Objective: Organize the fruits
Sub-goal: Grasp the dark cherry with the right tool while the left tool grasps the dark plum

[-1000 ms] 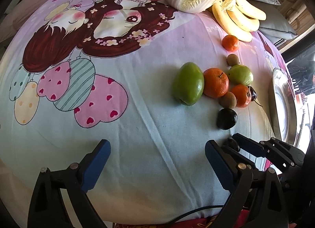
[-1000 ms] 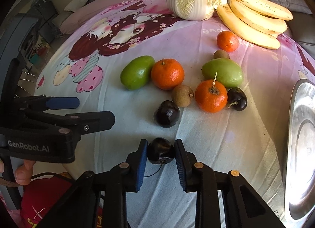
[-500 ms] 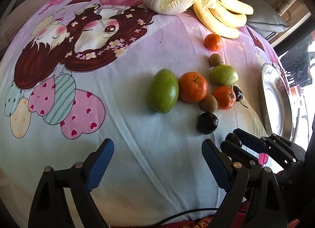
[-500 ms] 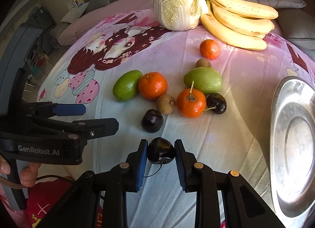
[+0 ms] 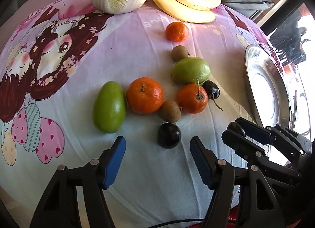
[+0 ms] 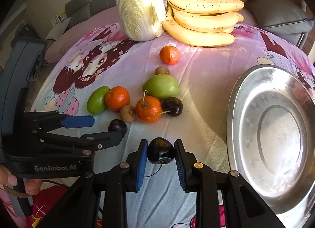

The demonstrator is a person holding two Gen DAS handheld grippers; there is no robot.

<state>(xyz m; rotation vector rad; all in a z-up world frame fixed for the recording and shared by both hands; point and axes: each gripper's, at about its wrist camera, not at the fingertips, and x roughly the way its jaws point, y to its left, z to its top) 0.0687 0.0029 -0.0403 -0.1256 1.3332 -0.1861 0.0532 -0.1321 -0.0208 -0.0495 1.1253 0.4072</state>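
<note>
Between your right gripper's (image 6: 161, 154) closed blue pads sits a glossy, near-black cherry (image 6: 161, 150), stem trailing. Your left gripper (image 5: 157, 152) has just been narrowing, nothing held, above another dark cherry (image 5: 169, 135).

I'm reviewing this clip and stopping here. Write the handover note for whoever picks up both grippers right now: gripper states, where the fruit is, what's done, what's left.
Right gripper: shut on a dark cherry, held above the cloth, left of the metal plate.
Left gripper: holds nothing; its jaws have just been closing, with a second dark cherry on the cloth just ahead of them.
Still on the cloth: three oranges, two green fruits, two small brown fruits, a third cherry; bananas and cabbage at the back.
Done: nothing lies on the plate yet.
Left: set the held cherry down, probably on the plate, then the rest.
</note>
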